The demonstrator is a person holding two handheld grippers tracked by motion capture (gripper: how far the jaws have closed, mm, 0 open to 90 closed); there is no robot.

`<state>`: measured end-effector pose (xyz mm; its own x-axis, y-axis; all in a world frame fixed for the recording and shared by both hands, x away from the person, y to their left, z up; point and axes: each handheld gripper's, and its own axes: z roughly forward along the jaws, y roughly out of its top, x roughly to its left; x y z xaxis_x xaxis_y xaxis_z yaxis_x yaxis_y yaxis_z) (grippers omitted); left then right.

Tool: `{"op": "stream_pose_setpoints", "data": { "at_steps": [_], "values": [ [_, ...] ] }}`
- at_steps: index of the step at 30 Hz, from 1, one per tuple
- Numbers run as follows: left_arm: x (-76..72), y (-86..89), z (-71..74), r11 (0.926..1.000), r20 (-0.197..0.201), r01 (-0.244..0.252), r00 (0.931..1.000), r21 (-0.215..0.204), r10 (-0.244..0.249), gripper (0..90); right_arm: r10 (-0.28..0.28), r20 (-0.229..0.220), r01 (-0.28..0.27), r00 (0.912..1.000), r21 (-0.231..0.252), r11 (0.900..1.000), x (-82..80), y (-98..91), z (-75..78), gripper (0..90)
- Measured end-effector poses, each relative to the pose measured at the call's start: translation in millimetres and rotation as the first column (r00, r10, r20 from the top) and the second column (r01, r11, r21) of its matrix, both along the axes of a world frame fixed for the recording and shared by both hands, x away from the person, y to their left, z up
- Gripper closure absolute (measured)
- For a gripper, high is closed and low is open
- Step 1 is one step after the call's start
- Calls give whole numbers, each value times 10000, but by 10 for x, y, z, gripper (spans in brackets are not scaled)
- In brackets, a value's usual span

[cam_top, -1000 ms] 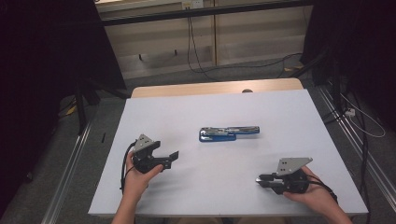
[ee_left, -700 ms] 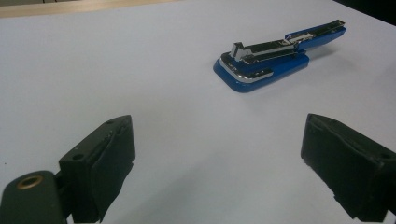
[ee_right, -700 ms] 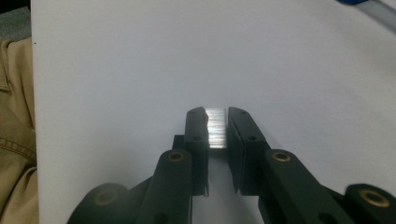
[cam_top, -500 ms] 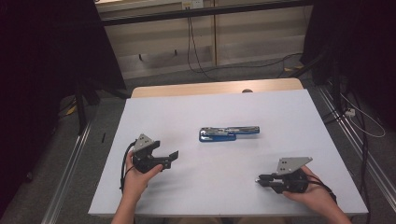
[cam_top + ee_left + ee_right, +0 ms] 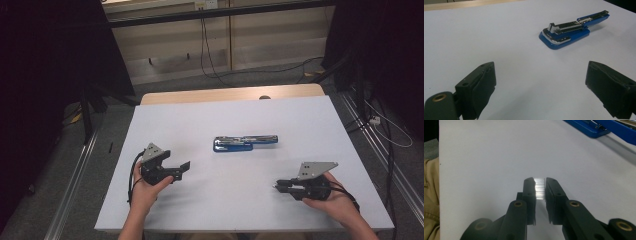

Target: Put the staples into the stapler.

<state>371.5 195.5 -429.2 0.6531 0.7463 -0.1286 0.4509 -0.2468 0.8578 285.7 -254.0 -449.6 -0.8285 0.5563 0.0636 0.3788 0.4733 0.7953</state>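
while both hands rest low on the white worktop [image 5: 200, 120], a blue stapler [image 5: 245, 142] lies mid-worktop, flipped open. left tool [image 5: 540, 85] view: spread wide, stapler [image 5: 574, 28] ahead, chrome rail showing. right tool [image 5: 540, 188] view: pinching a strip of staples [image 5: 539, 188].
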Motion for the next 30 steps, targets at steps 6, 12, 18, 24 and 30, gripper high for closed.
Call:
{"op": "stream_pose_setpoints", "data": {
  "at_steps": [6, 12, 18, 24, 30],
  "values": [
    [5, 4, -7, 10000, -6, -4, 10000, -4, 4, 95, -17, 98, 17, 10000, 17, 10000, 65, 15, 62, 793],
    [6, 5, 3, 10000, -3, 53, 10000, -16, -53, 93, -110, 106, 110, 9999, 81, 9999, 141, 32, 124, 793],
    [4, 9, 3, 9999, -104, 67, 9999, -98, -68, 84, -26, 162, 26, 9999, -1, 10000, 235, 72, 199, 793],
    [-4, 36, 8, 10000, -105, -16, 9999, -76, 15, 70, 49, 253, -52, 9997, 99, 9999, 326, 119, 263, 793],
    [-18, 67, 12, 9999, -149, 77, 9999, -92, -78, 60, 230, 300, -233, 9993, 116, 9997, 426, 181, 325, 794]
  ]
}}
